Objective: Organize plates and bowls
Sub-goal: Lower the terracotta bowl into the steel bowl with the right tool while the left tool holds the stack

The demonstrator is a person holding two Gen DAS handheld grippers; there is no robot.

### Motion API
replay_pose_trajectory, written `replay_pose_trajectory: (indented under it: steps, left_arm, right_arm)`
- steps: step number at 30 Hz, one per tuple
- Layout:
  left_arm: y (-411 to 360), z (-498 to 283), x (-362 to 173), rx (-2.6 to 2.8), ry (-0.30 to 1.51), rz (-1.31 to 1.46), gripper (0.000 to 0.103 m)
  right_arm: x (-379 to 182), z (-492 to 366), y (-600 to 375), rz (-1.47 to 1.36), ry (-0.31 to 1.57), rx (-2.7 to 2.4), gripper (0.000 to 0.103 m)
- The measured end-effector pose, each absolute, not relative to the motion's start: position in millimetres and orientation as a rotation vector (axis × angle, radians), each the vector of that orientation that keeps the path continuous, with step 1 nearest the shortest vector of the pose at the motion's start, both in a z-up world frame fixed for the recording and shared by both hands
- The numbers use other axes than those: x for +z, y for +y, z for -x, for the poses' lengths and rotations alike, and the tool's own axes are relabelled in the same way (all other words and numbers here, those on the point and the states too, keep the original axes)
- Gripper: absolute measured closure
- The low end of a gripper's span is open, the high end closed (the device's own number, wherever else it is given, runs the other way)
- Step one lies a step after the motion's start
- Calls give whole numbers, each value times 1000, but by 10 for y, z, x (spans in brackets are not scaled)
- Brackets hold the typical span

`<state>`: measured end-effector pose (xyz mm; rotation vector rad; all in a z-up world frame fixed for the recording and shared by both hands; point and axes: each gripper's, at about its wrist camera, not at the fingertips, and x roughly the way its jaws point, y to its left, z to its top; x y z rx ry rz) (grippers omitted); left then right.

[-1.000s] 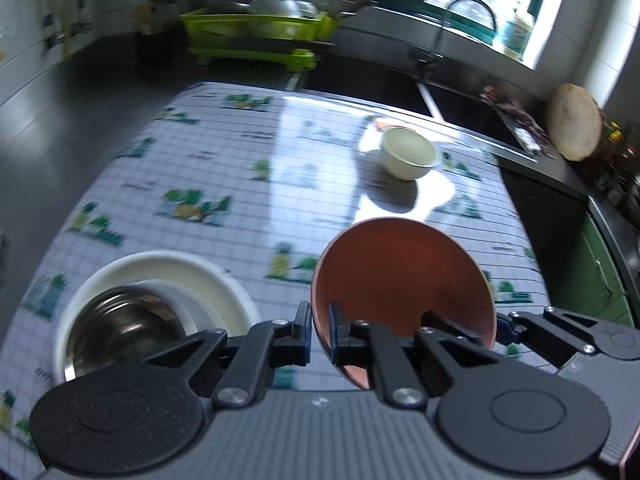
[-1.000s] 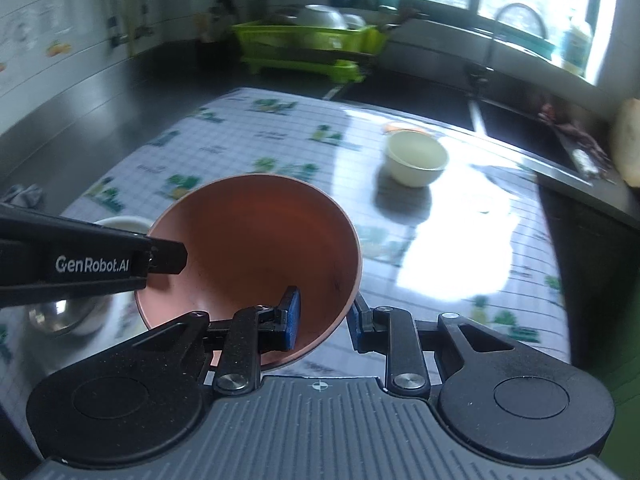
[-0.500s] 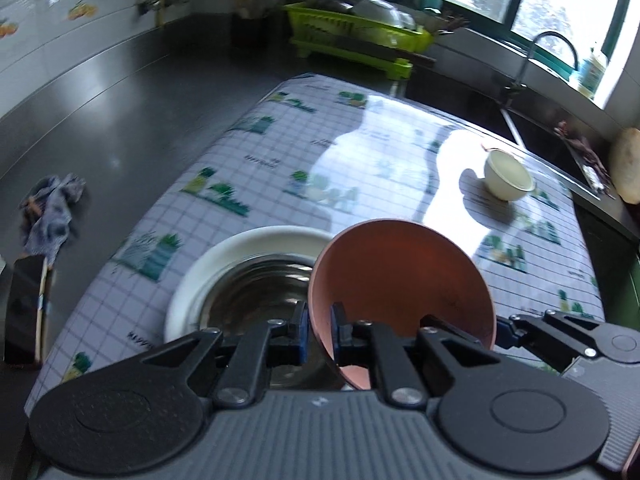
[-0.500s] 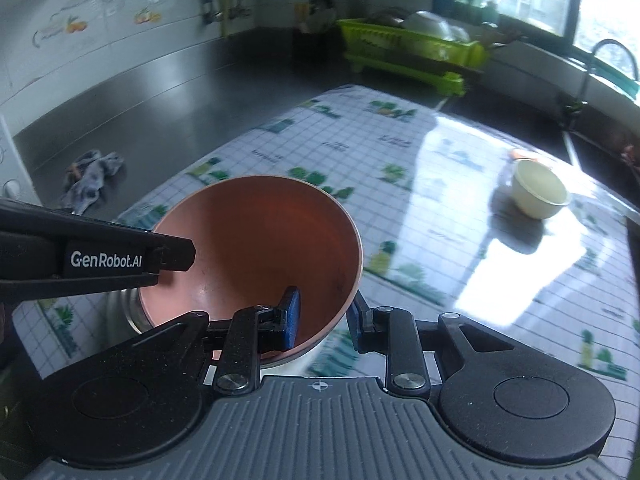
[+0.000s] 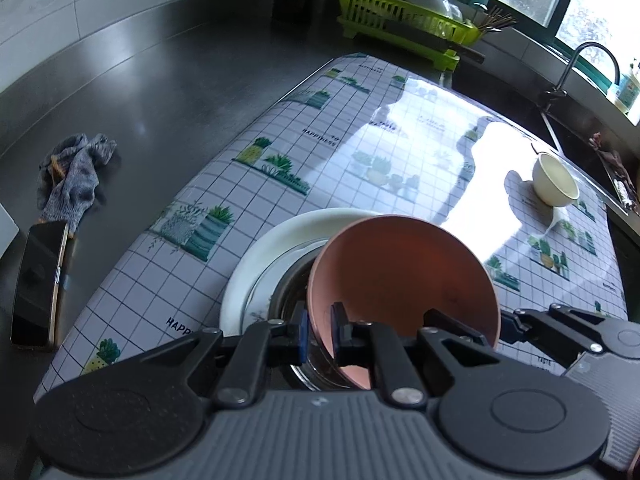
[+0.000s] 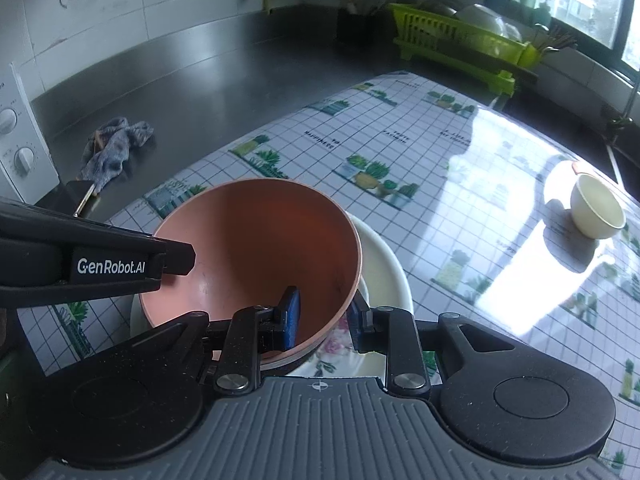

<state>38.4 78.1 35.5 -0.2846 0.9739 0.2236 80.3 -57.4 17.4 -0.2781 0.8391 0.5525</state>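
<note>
A terracotta bowl (image 5: pixel 404 276) (image 6: pixel 256 248) hangs tilted between both grippers. In the left wrist view my left gripper (image 5: pixel 319 334) is shut on the bowl's left rim. My right gripper (image 6: pixel 324 312) is shut on the opposite rim, one pad inside and one outside. The bowl sits just above a white plate (image 5: pixel 280 240) (image 6: pixel 384 272) that holds a steel bowl (image 5: pixel 294 300), mostly hidden under it. A small cream bowl (image 5: pixel 554 182) (image 6: pixel 598 210) stands apart at the far right of the table.
The checked plant-print tablecloth (image 5: pixel 320 152) covers the table. On the dark counter to the left lie a grey cloth (image 5: pixel 72 172) and a phone (image 5: pixel 38 284). A green dish rack (image 5: pixel 404 20) with dishes stands at the back, and a sink tap (image 5: pixel 588 60) at the right.
Both grippers have carried the terracotta bowl leftward and a little lower, from beside the white plate to right over the plate and its steel bowl. The grips are unchanged.
</note>
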Motion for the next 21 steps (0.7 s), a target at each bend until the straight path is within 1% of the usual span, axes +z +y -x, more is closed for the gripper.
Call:
replay_pose_trajectory:
  steps: [11, 14, 16, 20, 21]
  left_arm:
    - [821, -438, 246, 231, 1011, 277, 93]
    - [819, -441, 235, 227, 1018, 279, 89]
    - [807, -433, 232, 234, 1018, 272, 84]
    - [816, -418, 237, 238, 1018, 268, 80]
    - [816, -412, 237, 236, 1018, 268, 77]
  right_arm:
    - [97, -789, -453, 351, 820, 561, 76]
    - [89, -782, -444, 366, 813, 561, 75]
    - [87, -780, -443, 370, 811, 562, 75]
    - [90, -773, -444, 360, 810, 568, 75]
    - [88, -772, -443, 359, 810, 567, 75]
